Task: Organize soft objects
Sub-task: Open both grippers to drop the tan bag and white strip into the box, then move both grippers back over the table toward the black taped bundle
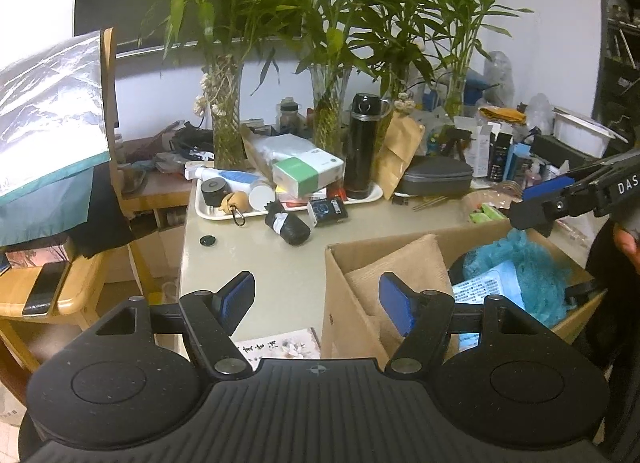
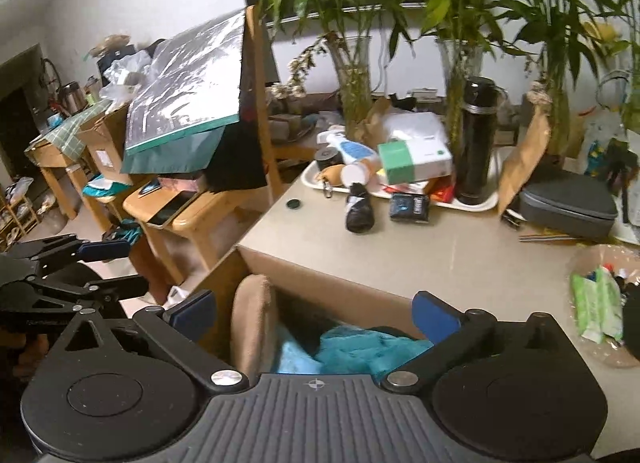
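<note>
The pale, smooth tabletop (image 1: 256, 263) carries a brown cardboard box (image 1: 340, 303) with its top open. Inside it, a tan cushion (image 1: 400, 267) of ribbed woven cloth stands on edge against the near wall. Beside the cushion lies a turquoise fuzzy cloth (image 1: 536, 267), crumpled and shaggy, with a pale printed packet (image 1: 488, 287) resting on it. Behind the box a white tray (image 1: 288, 211) holds a tall black flask (image 1: 362, 147). The left tongs (image 1: 316, 303) stand partly spread over the box's edge, holding nothing. The right tongs (image 2: 314, 311) gape wide above the box, nothing between their blue pads (image 2: 434, 315).
</note>
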The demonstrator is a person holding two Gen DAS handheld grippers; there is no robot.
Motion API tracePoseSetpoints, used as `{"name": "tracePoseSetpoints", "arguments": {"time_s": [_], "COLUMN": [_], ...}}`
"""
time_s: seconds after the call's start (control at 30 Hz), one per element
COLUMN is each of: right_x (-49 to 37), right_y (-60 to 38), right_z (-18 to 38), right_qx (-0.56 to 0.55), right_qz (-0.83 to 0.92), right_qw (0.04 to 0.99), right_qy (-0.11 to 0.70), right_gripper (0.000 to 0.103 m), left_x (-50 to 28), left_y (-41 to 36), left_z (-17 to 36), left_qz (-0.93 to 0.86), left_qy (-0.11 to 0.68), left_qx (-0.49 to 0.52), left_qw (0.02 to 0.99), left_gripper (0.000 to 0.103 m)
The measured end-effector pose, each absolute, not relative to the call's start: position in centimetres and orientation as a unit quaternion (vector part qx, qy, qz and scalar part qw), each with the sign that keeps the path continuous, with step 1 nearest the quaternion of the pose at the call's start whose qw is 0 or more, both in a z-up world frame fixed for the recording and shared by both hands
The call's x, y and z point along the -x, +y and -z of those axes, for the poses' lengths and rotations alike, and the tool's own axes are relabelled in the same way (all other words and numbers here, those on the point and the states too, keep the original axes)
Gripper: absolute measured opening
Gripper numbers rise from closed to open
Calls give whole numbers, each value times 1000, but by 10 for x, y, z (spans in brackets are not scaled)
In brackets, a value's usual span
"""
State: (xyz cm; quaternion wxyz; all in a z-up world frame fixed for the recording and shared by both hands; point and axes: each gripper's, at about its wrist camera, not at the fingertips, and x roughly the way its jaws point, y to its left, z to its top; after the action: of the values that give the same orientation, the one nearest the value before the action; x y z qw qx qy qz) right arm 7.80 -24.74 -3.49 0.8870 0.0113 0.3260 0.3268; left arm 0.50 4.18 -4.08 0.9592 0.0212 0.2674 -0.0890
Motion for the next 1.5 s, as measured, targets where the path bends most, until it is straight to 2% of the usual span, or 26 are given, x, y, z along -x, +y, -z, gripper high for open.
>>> {"name": "tracePoseSetpoints", "arguments": {"time_s": [0.27, 0.53, 0.87, 1.17, 1.5], "right_x": [-86, -100, -112, -130, -154], "right_y": [-251, -264, -285, -298, -305], "right_z": [31, -3, -35, -31, -2], "right_qx": [-34, -75, -56, -45, -26], "right_qz": [-314, -297, -272, -255, -243], "right_qw": [889, 900, 919, 929, 934], "right_qy": [332, 311, 281, 263, 260], "right_gripper": [103, 103, 103, 103, 103], "left_x": [-13, -36, -60, -75, -104], "left_y": [34, 16, -1, 3, 13], "left_z": [41, 32, 22, 19, 20], "left_qz": [101, 118, 136, 136, 132], "left_qy": [271, 265, 249, 245, 251], "left_qx": [-32, -51, -30, -20, -19], "left_qw": [957, 956, 958, 960, 959], "left_gripper": [68, 68, 68, 68, 68]}}
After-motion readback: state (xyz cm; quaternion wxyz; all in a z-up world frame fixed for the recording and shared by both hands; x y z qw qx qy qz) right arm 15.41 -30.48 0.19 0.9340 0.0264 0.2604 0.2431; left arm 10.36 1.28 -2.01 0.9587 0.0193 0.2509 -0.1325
